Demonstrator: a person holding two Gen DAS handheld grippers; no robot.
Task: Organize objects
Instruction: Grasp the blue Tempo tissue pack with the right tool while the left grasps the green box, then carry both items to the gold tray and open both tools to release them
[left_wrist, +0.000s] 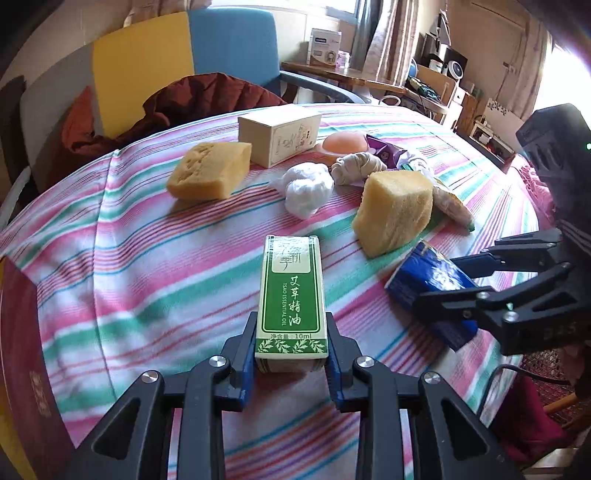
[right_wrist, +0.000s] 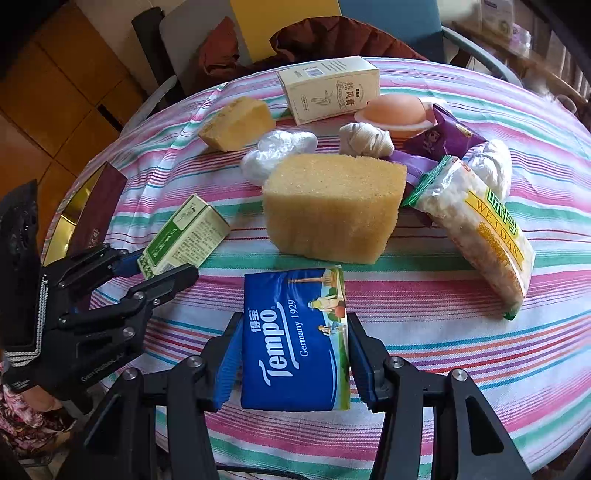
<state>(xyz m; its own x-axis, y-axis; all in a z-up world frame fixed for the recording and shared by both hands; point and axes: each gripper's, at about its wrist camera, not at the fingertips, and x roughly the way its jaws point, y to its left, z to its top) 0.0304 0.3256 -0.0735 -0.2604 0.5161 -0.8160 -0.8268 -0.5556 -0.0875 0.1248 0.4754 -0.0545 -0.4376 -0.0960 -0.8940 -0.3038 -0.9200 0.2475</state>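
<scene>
The left gripper (left_wrist: 291, 354) is clamping the near end of the green essential-oil box (left_wrist: 291, 295), its blue pads pressing on both long sides. The right gripper (right_wrist: 291, 365) is doing the same with the blue Tempo tissue pack (right_wrist: 295, 339), gripping it across its width. Both things are lying on the striped tablecloth (left_wrist: 129, 266), on the near side of the big yellow sponge (right_wrist: 332, 206), the box to its left and the pack straight in front of it.

As the step in hand looks like a double pick-up, both should be rising straight up before travelling anywhere. The box is being held only near its end, so it may be tipping nose-down once it leaves the cloth; keeping the wrist steady and moving slowly should help. The tissue pack is soft and will be giving under the pads, so it needs a firm but not crushing hold.

Room for moving is lying mostly on the near side of the sponge, where the cloth is bare. Beyond and to the right of the sponge things are crowding: the Weidan snack bag (right_wrist: 484, 236), a purple wrapper (right_wrist: 450, 140), a knotted cloth (right_wrist: 365, 140) and a crumpled white plastic bag (right_wrist: 273, 151). Far to the left of the sponge, a dark red tray (right_wrist: 99, 206) is sitting at the table's edge, possibly a place to put things.
</scene>
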